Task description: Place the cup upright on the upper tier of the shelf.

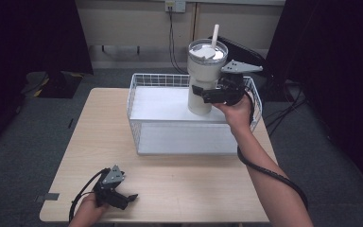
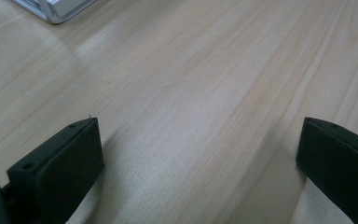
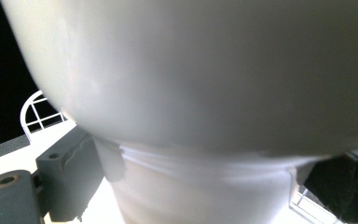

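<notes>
toward the upper right of the high view we hold the right gripper [image 1: 207, 94] against the lower, narrower part of a tall white tumbler [image 1: 206, 78], its jaws closed around that part. the tumbler stands upright inside the white wire basket [image 1: 137, 101], near the basket's right end, with a clear lid and a white straw [image 1: 214, 36] rising from it. we judge the main risk to be the height: the grip sits low and the wide top is heavy, so any tilt of our wrist could swing the tumbler over, or knock its base on the basket rim as it goes in or comes out. at the lower left of this view our left gripper [image 1: 123, 198] rests near the front edge of the table [image 1: 179, 184], well apart from the basket, too far to steady anything.

across the left gripper view, the two jaws stand wide open over bare wood, holding nothing; a corner of the basket shows at the upper left.

up close in the right gripper view, the tumbler's body looms overhead and its narrow base [image 3: 205, 196] sits between the two jaws, both pressing its sides. the wall looks smooth, so we think a slip or a twist within the jaws is possible if the squeeze eases.
</notes>
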Available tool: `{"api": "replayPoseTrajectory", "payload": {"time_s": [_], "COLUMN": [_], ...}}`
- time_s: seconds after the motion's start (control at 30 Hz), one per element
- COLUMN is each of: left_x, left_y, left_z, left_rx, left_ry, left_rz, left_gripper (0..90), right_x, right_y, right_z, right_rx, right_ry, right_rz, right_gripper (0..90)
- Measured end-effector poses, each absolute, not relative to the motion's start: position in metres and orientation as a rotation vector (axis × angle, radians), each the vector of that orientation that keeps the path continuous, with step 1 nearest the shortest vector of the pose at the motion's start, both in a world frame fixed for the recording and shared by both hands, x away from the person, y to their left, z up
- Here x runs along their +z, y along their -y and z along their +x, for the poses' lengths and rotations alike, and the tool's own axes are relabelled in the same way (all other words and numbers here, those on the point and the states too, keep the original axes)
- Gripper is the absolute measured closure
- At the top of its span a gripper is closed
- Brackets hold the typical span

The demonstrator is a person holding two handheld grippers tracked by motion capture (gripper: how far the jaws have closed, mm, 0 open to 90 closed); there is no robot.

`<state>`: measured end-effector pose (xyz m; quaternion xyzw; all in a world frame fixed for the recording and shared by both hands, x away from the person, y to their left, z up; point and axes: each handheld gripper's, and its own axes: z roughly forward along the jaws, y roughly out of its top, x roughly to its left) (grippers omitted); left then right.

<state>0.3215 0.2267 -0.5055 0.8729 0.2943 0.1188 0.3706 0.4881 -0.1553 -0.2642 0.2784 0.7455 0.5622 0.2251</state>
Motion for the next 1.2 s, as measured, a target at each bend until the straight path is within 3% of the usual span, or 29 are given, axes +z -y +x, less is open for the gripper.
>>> {"api": "replayPoseTrajectory", "payload": {"time_s": [1.2], "left_x": [-0.506], "left_y": [-0.227], "left_z": [0.322], "left_rx": [0.305], "left_ry": [-0.755], "left_rz": [2.239], "left_gripper": [0.0], "right_x": [-0.277], "right_y": [0.167], "right_z": [0.474], "right_rx": [1.468], "right_ry": [-2.11], "right_rz": [0.762], "right_gripper": [9.9]}}
